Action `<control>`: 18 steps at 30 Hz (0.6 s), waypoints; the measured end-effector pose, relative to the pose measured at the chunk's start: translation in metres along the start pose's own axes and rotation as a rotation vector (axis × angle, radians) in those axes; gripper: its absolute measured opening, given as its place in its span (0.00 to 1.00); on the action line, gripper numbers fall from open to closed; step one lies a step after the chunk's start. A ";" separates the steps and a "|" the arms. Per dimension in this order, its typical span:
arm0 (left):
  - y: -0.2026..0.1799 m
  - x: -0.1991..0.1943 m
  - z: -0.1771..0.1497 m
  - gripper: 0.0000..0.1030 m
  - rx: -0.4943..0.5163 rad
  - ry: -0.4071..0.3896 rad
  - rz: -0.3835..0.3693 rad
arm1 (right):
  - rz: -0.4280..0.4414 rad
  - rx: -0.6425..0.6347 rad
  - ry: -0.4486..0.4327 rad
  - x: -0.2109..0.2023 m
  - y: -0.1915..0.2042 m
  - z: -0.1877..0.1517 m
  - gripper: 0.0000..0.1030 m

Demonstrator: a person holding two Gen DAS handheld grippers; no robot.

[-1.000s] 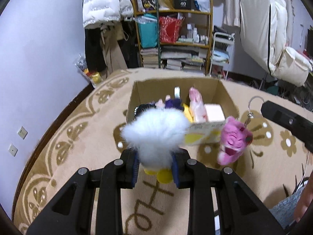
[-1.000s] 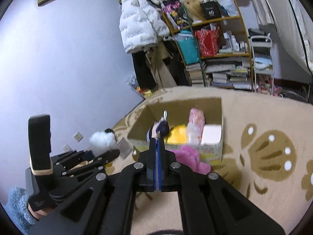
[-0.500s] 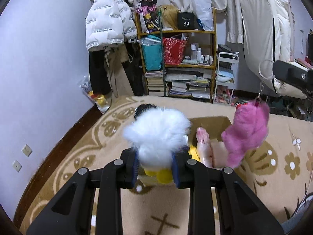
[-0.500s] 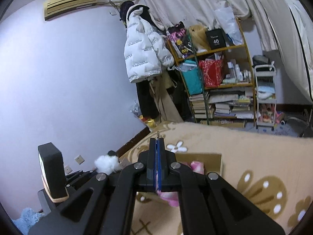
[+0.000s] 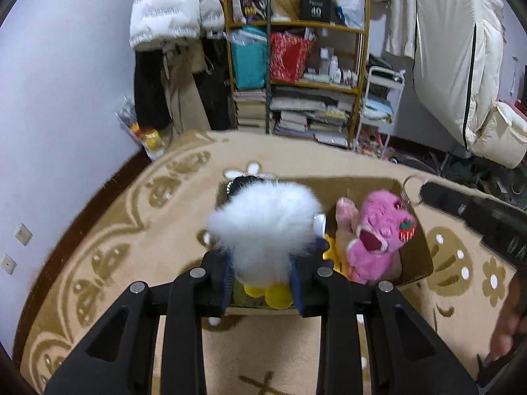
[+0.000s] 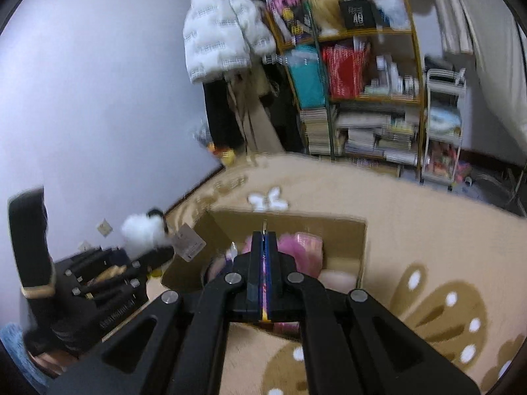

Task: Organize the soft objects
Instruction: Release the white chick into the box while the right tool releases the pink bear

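My left gripper (image 5: 262, 279) is shut on a white fluffy toy (image 5: 266, 227) with yellow feet, held above the near left part of an open cardboard box (image 5: 418, 263). My right gripper (image 6: 265, 253) is shut on the metal key ring (image 5: 410, 187) of a pink plush toy (image 5: 375, 243), which hangs over the right half of the box. In the right wrist view the pink plush (image 6: 296, 247) shows just past the fingers, inside the box (image 6: 360, 240). The white toy (image 6: 141, 230) and left gripper (image 6: 108, 273) show at the left there.
The box holds other soft toys, among them a pale pink one (image 5: 344, 217) and a yellow one (image 5: 331, 253). It stands on a beige patterned rug (image 5: 131, 230). A cluttered shelf (image 5: 296, 75), hanging coats (image 5: 174, 3) and a white cart (image 5: 378, 108) line the far wall.
Both grippers rose and then tilted back down toward the box. The pink plush swung up and now hangs over the box's right half. The white toy stays in my left gripper.
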State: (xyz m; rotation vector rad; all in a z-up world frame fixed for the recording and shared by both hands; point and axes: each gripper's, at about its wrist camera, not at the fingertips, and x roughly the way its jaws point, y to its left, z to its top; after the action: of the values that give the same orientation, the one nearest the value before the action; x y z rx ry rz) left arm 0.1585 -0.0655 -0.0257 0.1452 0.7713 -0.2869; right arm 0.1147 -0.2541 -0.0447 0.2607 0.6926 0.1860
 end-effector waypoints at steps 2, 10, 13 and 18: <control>-0.001 0.008 -0.004 0.28 -0.001 0.021 -0.001 | -0.003 -0.006 0.026 0.008 -0.002 -0.005 0.02; 0.002 0.030 -0.012 0.38 -0.010 0.104 -0.003 | -0.004 0.010 0.070 0.018 -0.009 -0.017 0.03; 0.000 0.028 -0.012 0.56 -0.004 0.103 0.024 | -0.007 0.021 0.078 0.017 -0.012 -0.017 0.05; -0.001 0.015 -0.012 0.68 0.009 0.073 0.050 | -0.014 0.020 0.077 0.009 -0.011 -0.018 0.12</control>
State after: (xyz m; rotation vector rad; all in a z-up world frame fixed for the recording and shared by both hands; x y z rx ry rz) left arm 0.1604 -0.0667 -0.0453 0.1842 0.8381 -0.2390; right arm 0.1109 -0.2592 -0.0668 0.2686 0.7731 0.1765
